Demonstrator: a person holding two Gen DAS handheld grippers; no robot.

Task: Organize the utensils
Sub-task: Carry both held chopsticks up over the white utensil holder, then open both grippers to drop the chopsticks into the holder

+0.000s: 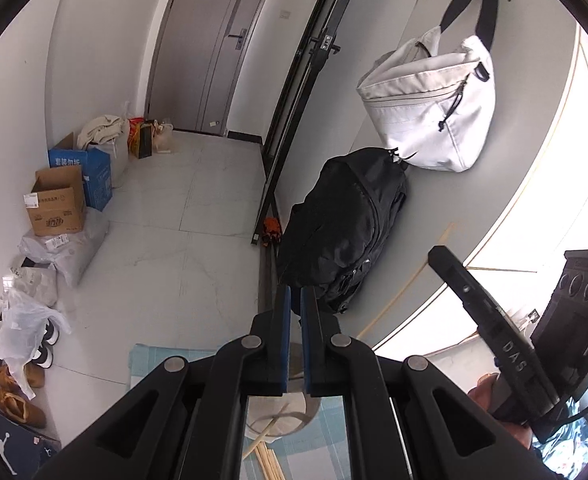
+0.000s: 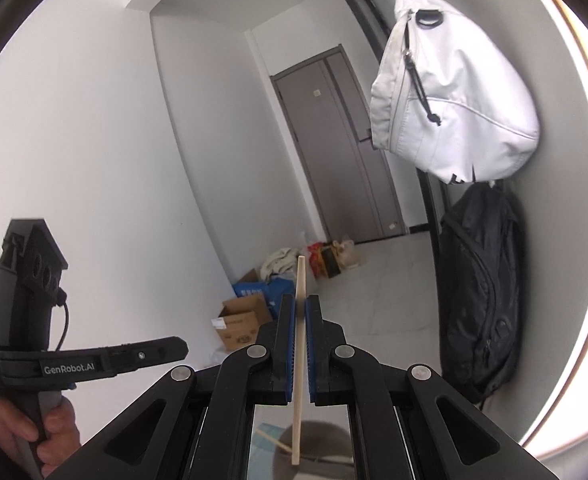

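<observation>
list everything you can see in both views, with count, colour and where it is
chopstick: one, pale wood, upright between the right tool's pads
loose chopsticks: several, pale wood, on the blue checked cloth below the left tool
round container: one, beige, on the cloth under the left tool, partly hidden
sling bag: one, white, hanging on the wall
backpack: one, black, below the sling bag
door: one, grey, far end of the hall
cardboard boxes: two, brown and blue, by the left wall
shoes: several, tan and white, floor at left
left tool: black, blue pads, nearly closed, empty
right tool: black, blue pads, gripping the chopstick
</observation>
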